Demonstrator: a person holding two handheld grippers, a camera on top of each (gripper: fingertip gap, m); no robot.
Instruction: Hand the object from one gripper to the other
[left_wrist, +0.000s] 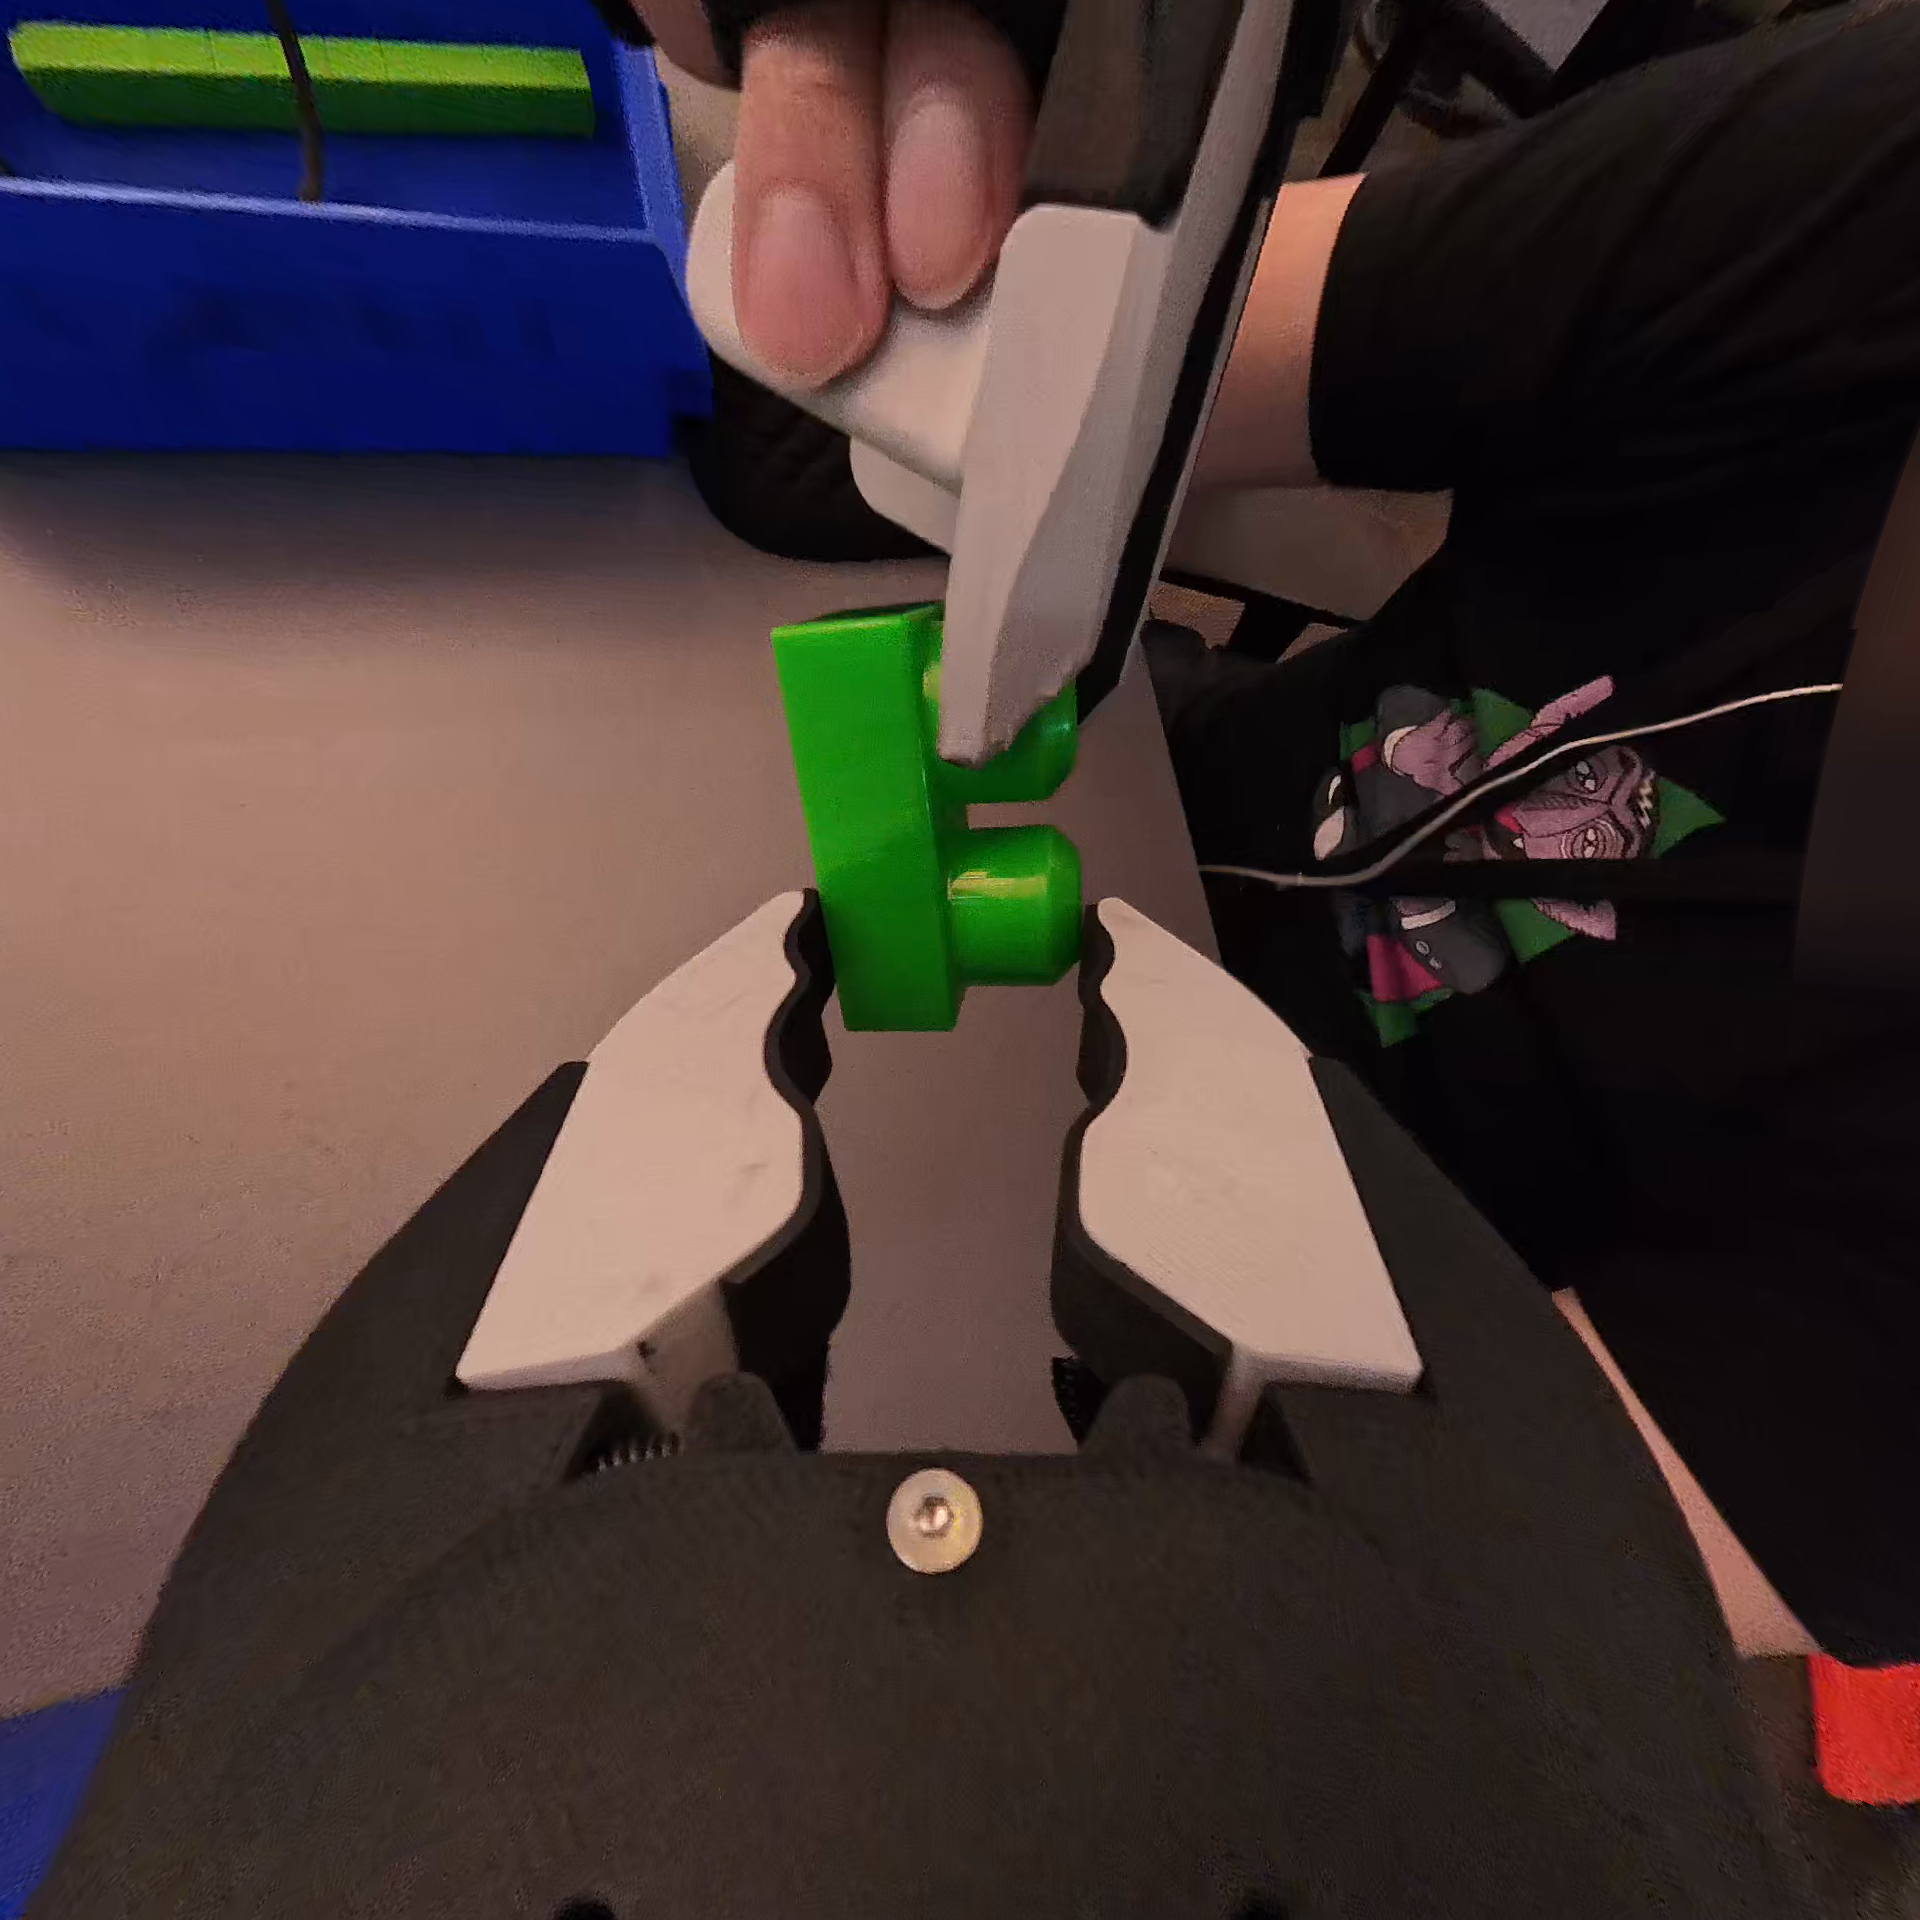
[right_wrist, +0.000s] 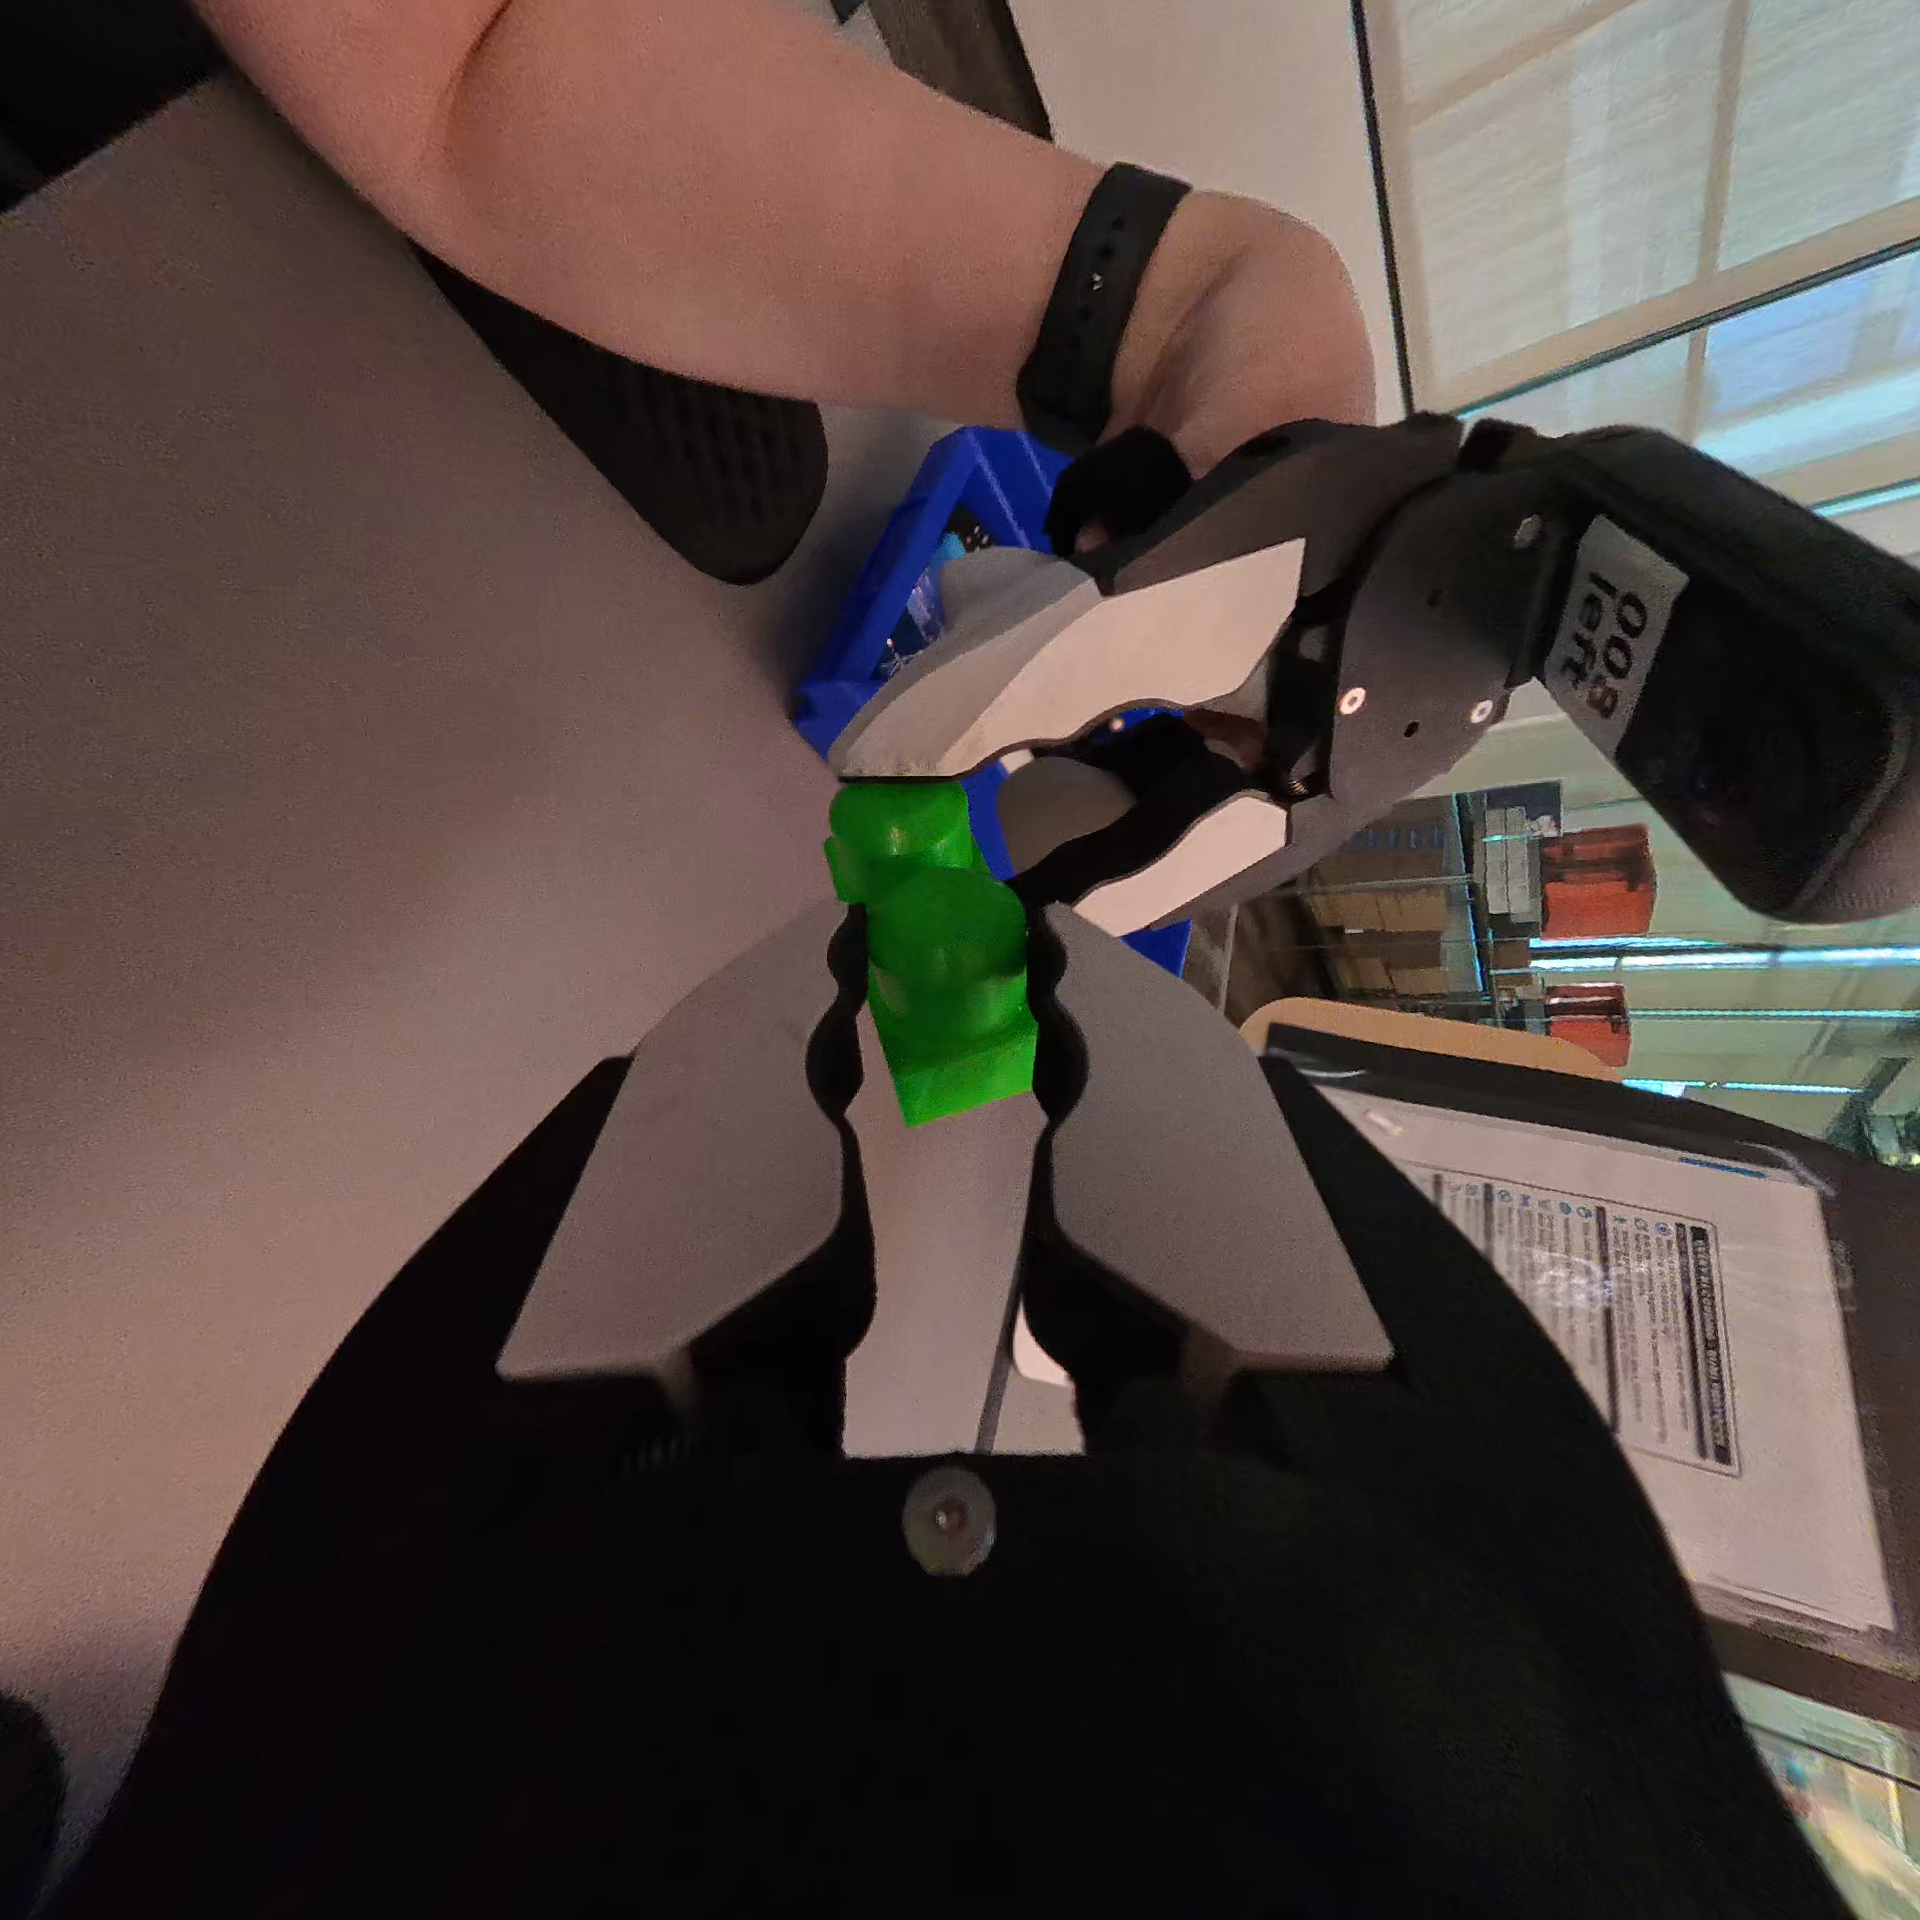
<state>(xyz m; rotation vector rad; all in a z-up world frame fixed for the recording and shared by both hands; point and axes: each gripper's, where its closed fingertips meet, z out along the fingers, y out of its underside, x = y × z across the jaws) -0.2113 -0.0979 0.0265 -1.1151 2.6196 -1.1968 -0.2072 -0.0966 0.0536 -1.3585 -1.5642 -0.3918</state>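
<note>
A bright green brick with two round studs hangs in the air above the grey table. My left gripper has its jaws closed on the brick's lower end, one pad on the flat back and one tip on the lower stud. The right gripper's white finger comes down from above over the upper stud. In the right wrist view, my right gripper pinches the brick between both fingers. The left gripper spans the brick's far end.
A blue bin holding a long green block stands at the back left; it also shows in the right wrist view. A person in a black shirt is close on the right. A printed sheet lies to the right. The grippers are tip to tip, or close to it.
</note>
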